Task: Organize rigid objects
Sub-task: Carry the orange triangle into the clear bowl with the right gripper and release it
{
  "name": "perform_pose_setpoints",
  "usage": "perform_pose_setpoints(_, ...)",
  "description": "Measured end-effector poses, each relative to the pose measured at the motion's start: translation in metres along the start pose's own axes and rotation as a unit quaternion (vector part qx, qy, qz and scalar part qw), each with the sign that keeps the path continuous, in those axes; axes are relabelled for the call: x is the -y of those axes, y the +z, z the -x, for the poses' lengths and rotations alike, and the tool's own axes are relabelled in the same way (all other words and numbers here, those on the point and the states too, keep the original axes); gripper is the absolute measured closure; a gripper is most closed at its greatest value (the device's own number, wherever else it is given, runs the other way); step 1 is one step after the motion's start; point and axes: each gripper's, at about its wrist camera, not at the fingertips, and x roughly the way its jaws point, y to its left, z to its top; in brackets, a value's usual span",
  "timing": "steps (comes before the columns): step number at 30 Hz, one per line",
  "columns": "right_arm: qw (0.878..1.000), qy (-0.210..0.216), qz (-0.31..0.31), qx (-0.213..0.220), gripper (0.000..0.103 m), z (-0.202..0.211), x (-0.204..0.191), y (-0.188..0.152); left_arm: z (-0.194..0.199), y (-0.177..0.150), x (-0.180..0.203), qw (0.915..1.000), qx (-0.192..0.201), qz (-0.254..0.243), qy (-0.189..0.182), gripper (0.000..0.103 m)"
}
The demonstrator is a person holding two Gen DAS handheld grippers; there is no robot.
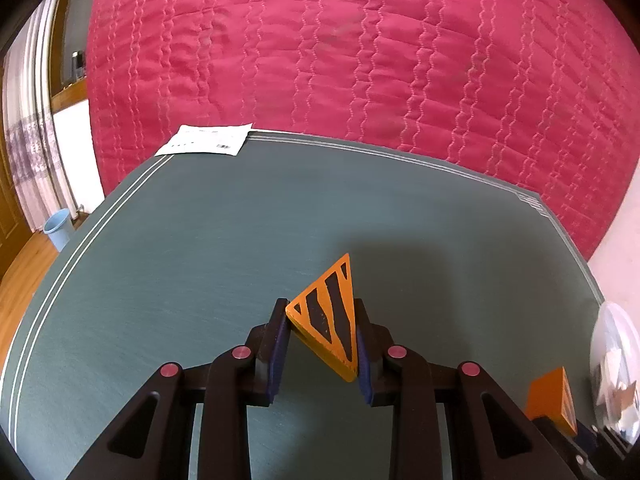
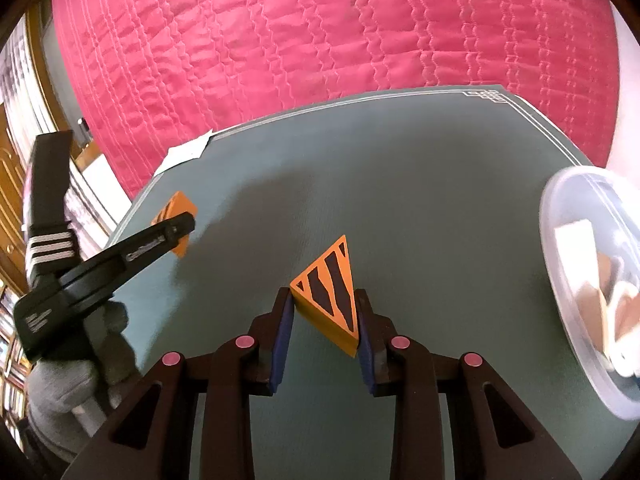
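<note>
Two orange triangular blocks with black stripes, each pinched between blue pads above the green mat (image 1: 200,260): one block (image 1: 328,316) in the left gripper (image 1: 322,344), the other block (image 2: 330,304) in the right gripper (image 2: 324,332). At 3 o'clock of the right gripper, a clear plastic container (image 2: 568,280).

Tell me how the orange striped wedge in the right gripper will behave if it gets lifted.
The wedge looks stiff: its edges stay straight between the right gripper fingers. It seems a small thick block, so probably light. Its sloping sides could let it slip or twist, since the fingers meet a corner and a slanted edge.
</note>
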Motion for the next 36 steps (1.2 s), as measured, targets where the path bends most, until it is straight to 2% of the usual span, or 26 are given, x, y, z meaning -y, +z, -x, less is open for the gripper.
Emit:
perform_pose_setpoints(11, 0.999, -0.014, -0.042, 0.027, 0.073, 0.044, 0.023, -0.014, 0.009, -0.005, 0.016, 0.9996, 0.004, -0.021, -0.018, 0.072)
perform_pose_setpoints(19, 0.993, -0.057, -0.085, 0.063, 0.073, 0.083, 0.062, -0.016, 0.012, -0.009, 0.025, 0.9992, 0.004, -0.033, -0.024, 0.072)
perform_pose_setpoints(26, 0.983, -0.098, -0.125, 0.091, 0.073, 0.117, 0.105, -0.016, 0.014, -0.012, 0.032, 0.9986, 0.005, -0.044, -0.029, 0.072)
perform_pose_setpoints(36, 0.975, -0.122, -0.162, 0.088, 0.073, 0.113, 0.143, -0.022, 0.016, -0.013, 0.036, 0.9983, 0.006, -0.049, -0.032, 0.072)
